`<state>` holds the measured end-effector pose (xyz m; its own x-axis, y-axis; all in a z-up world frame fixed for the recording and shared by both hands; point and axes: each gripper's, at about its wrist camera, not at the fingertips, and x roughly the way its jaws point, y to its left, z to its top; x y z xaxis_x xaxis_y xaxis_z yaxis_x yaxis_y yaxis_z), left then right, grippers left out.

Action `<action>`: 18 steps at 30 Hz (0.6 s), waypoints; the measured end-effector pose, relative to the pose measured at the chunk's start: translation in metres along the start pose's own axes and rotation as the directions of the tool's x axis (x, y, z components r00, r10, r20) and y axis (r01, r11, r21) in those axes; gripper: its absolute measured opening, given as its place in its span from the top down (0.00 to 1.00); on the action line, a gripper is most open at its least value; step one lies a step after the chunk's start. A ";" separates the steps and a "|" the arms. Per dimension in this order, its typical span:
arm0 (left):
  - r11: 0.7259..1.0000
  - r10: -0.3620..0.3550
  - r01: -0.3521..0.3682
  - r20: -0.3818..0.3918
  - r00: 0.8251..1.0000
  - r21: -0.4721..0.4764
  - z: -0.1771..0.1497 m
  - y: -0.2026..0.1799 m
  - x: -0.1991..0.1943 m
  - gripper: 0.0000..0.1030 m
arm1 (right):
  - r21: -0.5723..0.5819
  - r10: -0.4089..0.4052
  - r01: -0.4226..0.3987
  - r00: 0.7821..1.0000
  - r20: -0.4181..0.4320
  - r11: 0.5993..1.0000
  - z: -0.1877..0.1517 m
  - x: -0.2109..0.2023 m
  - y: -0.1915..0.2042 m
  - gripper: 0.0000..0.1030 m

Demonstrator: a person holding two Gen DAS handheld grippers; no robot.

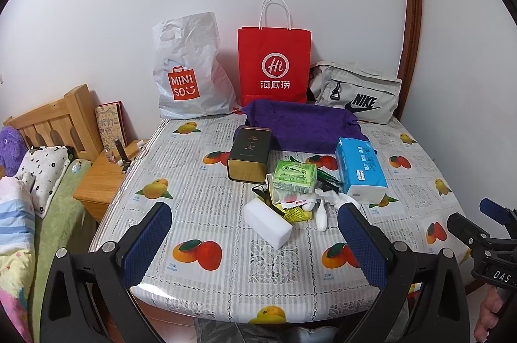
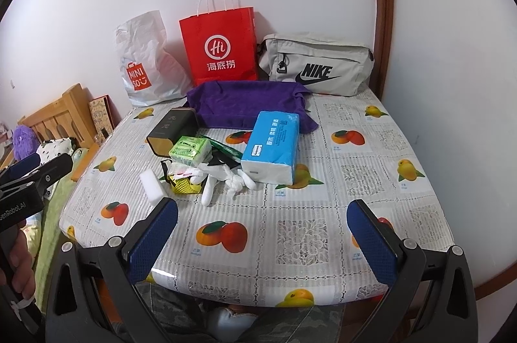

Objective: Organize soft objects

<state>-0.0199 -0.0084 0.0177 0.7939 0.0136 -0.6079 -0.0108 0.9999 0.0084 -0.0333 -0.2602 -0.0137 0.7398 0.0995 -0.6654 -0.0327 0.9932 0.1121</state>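
White wall backs a table point(image 1: 200, 207) covered in a glossy cloth printed with mangoes and lace squares; a wooden headboard point(image 1: 55, 120) and bedding sit off its left side.

Along the wall, from the left, stand a crumpled white Miniso bag point(image 1: 190, 68), a red paper bag point(image 1: 274, 65) with white handles, and a grey Nike pouch point(image 1: 355, 91) lying on its side. Just in front of the red bag lies a purple towel point(image 1: 303, 126), loosely spread and touching the bag's base.

Nearer the middle, a black and gold tin point(image 1: 248, 154) lies on its side at the towel's left corner. Beside it to the right sits a green tissue multipack point(image 1: 294, 176), resting on a jumble of small packets, a bit of yellow mesh and some white bits that are hard to make out. A white sponge block point(image 1: 268, 221) lies at the near left of that heap. To the right, a blue tissue pack point(image 1: 360, 170) lies with its far end overlapping the towel's edge.

Closest to the cameras, the left gripper point(image 1: 255, 242) hovers above the near table edge with its blue pads spread wide, nothing between them, facing the sponge. The right gripper point(image 2: 261, 241) hangs likewise released and empty over bare cloth, well short of the blue tissue pack.
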 end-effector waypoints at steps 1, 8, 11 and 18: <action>1.000 -0.001 0.001 -0.001 1.000 0.000 0.000 0.000 0.000 0.00 | 0.000 -0.001 0.001 1.000 0.000 1.000 0.000 0.000 0.000 0.00; 1.000 -0.005 0.005 0.001 1.000 0.002 0.000 -0.003 0.000 0.00 | 0.000 -0.004 0.004 1.000 0.001 1.000 -0.001 0.000 0.000 0.00; 1.000 -0.015 0.015 -0.001 1.000 0.001 -0.001 -0.003 0.000 0.00 | 0.002 -0.005 0.005 1.000 0.002 1.000 -0.001 0.000 -0.001 0.00; 0.999 -0.049 0.048 -0.021 0.999 -0.011 -0.003 -0.001 0.005 0.00 | 0.008 -0.004 0.004 1.000 0.006 1.000 -0.001 0.000 -0.002 0.00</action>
<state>-0.0173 -0.0098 0.0124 0.7804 -0.0350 -0.6243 0.0209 0.9993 -0.0298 -0.0337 -0.2624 -0.0146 0.7442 0.0955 -0.6611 -0.0247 0.9930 0.1156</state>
